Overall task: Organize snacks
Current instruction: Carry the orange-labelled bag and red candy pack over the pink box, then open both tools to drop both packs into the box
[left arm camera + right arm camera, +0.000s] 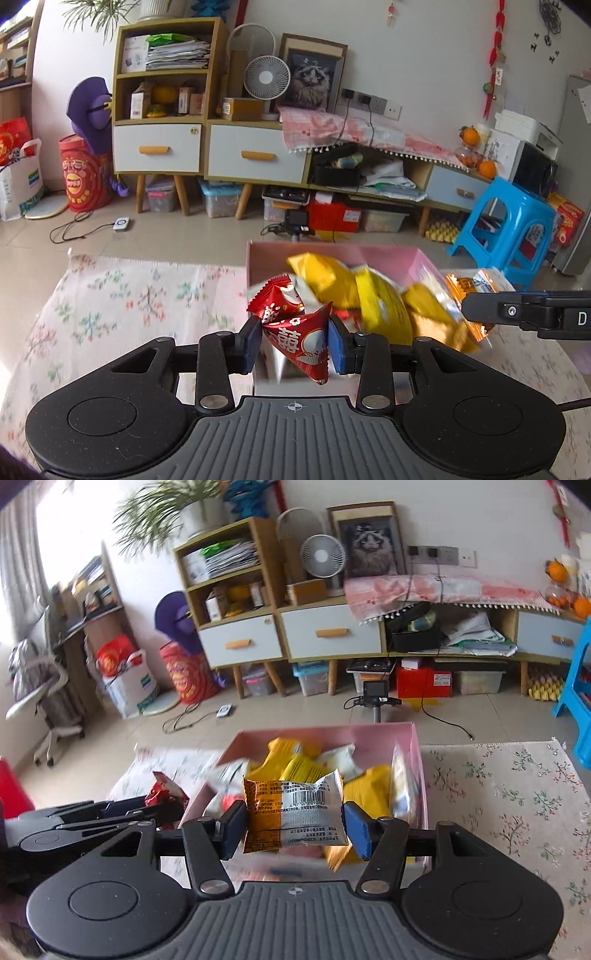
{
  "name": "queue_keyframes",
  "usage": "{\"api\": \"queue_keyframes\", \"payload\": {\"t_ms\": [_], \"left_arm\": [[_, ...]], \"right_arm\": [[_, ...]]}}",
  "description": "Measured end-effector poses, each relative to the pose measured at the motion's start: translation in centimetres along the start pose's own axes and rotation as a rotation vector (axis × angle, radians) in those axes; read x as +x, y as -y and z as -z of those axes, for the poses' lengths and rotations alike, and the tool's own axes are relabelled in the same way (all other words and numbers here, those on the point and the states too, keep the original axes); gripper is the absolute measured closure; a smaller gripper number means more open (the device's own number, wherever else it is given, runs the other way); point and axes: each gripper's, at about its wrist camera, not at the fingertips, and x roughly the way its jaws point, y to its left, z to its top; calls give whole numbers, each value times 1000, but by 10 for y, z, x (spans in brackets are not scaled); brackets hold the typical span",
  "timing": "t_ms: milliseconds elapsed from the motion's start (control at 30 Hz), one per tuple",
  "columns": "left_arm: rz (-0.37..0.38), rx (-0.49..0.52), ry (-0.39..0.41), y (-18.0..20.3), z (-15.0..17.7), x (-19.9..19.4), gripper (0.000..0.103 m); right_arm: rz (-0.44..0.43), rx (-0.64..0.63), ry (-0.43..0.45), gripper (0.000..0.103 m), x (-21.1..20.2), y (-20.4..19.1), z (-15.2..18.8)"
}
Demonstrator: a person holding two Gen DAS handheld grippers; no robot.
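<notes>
My left tongs [293, 345] clamp a red packet [299, 343] and my right tongs [295, 825] clamp an orange-silver packet [295, 812], long axis across the pads, both just above the pink box [406, 738].

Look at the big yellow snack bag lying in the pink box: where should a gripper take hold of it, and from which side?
Probably the raised upper end of the yellow bag, coming from above: it sticks up over the other packets, and the pink box walls block side approaches. Pinch its flat faces.
</notes>
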Motion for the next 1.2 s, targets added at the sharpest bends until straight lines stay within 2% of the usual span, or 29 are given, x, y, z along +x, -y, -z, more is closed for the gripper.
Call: {"api": "queue_keyframes", "payload": {"t_ms": [133, 367, 767, 833, 867, 900, 933, 1100, 1200], "left_arm": [[24, -1, 4, -6, -15, 22, 68], [15, 12, -30, -7, -34, 59, 68], [-39, 89, -67, 8, -40, 94, 66], [-41, 90, -63, 8, -40, 95, 63], [-41, 94, -61, 8, -40, 95, 62], [-37, 98, -63, 8, -41, 95, 56], [-33, 102, -63, 8, -40, 94, 52], [-23, 122, -53, 11, -41, 88, 37], [-16, 111, -49, 11, -42, 81, 36]], "right_arm": [[18, 32, 6, 55, 20, 13, -11], [58, 76, 8, 54, 47, 34, -23], [67, 75, -10, 48, 76, 37, -33], [71, 72, -11, 46, 77, 35, -33], [74, 71, -9, 38, 77, 34, -32], [81, 68, -8, 28, 77, 34, -33], [90, 65, -3, 26, 76, 34, -33], [91, 77, 4, 22, 70, 36, -36], [100, 89, 12, 20, 63, 38, -39]]}}
